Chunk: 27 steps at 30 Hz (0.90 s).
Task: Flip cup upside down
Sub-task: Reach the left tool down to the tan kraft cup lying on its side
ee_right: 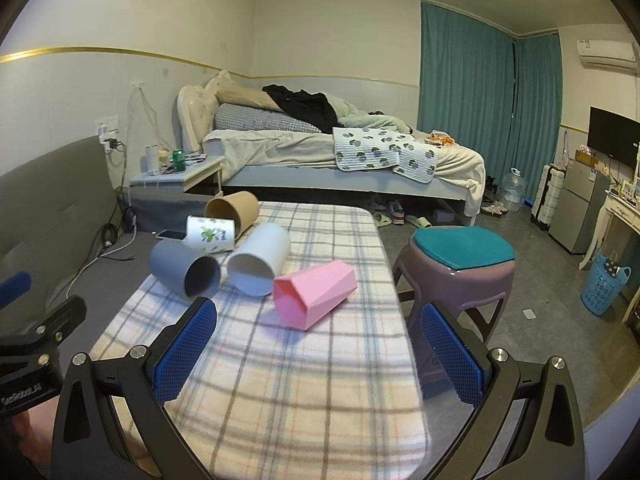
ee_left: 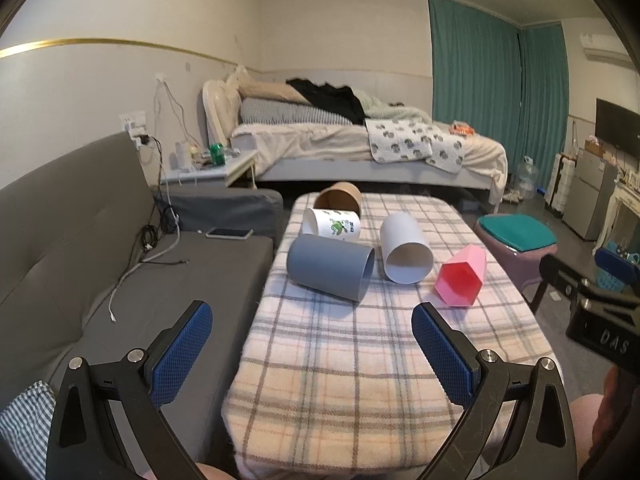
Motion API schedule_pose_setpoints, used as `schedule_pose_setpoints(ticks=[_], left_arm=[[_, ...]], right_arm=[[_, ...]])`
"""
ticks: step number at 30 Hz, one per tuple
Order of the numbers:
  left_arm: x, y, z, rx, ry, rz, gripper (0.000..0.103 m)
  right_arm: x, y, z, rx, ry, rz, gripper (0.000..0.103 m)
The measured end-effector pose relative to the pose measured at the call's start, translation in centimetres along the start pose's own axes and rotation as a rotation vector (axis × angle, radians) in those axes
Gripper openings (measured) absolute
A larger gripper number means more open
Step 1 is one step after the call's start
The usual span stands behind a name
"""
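Several cups lie on their sides on the plaid-covered table [ee_left: 360,360] [ee_right: 288,380]: a grey cup [ee_left: 330,268] [ee_right: 184,270], a plain white cup [ee_left: 404,252] [ee_right: 260,258], a pink faceted cup [ee_left: 462,276] [ee_right: 316,294], a white printed cup [ee_left: 332,228] [ee_right: 211,234] and a brown paper cup [ee_left: 339,199] [ee_right: 234,209]. My left gripper [ee_left: 312,338] is open and empty, short of the grey cup. My right gripper [ee_right: 318,338] is open and empty, just short of the pink cup.
A grey sofa [ee_left: 80,248] with a phone [ee_left: 229,233] and cables runs along the table's left. A purple stool [ee_right: 460,264] with a teal cushion stands to the right. A bed [ee_right: 340,152] is behind. The right gripper's body [ee_left: 596,316] shows at the left view's right edge.
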<state>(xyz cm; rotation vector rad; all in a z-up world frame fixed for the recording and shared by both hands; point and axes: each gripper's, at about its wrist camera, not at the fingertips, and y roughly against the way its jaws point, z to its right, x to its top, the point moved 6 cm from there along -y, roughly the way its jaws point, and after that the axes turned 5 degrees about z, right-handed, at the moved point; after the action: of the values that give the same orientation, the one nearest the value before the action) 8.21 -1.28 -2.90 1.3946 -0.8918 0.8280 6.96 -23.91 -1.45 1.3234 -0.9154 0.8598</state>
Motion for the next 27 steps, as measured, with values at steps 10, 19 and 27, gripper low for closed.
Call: schedule_pose_setpoints(ticks=[10,19,27], left_arm=[[5.2,-9.3,1.0,-0.042,-0.042,-0.134,0.103],[11.7,-20.7,3.9,-0.052,-0.085,-0.181,0.103],[11.8,-30.5,5.5,-0.051,-0.074,-0.356,0.103]], right_arm=[[4.0,-8.1,1.8,0.028,-0.062,-0.085,0.103],[6.3,-17.8,3.4,0.026,-0.076,-0.129,0.103],[9.3,-26.3,4.1,0.056,-0.066,-0.189,0.103]])
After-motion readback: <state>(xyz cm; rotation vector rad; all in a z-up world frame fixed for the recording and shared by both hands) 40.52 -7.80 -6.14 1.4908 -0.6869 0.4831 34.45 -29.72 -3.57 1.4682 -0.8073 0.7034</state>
